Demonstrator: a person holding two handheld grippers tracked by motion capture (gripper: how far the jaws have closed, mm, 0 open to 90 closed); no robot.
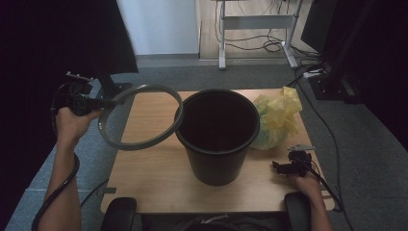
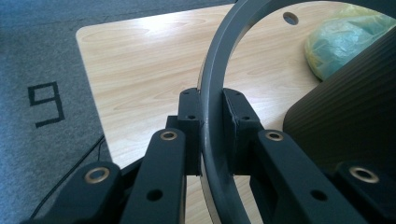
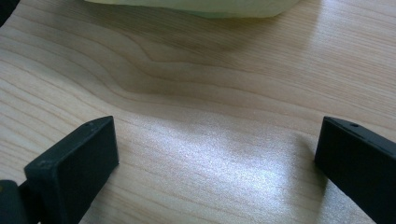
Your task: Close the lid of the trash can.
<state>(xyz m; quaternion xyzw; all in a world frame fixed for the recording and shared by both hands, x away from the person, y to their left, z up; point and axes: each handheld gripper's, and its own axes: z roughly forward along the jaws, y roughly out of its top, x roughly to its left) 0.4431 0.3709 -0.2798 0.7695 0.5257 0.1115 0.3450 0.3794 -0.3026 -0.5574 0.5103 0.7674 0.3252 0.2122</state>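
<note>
Both tongs are mine, one in each hand. My left gripper (image 1: 111, 102) is clamped on the grey ring (image 1: 139, 117), the loose rim hoop of a waste bin; in the left gripper view its two black pads (image 2: 190, 119) press the band of the grey ring (image 2: 212, 93) from either side, with the band running edge-on between them. I hold the ring tilted in the air over the left end of the wooden table (image 1: 154, 168), its far right arc touching or just beside the lip of the black bin (image 1: 217, 137); I cannot tell which. My left hand (image 1: 72, 122) grips the handle out past the table's left edge, above the grey carpet (image 1: 38, 183).

My right gripper (image 1: 281, 167) rests low at the table's right front, jaws spread wide with nothing between them; in the right gripper view only bare wood grain (image 3: 210, 154) lies between the two black pads (image 3: 77, 161). My right hand (image 1: 308, 185) sits just behind it near the front edge.

The black bin stands upright at the middle of the table, open and dark inside. Behind it to the right, touching its side, lies a crumpled yellow plastic bag (image 1: 279, 118). Its pale edge (image 3: 196, 7) shows at the top of the right gripper view.
</note>
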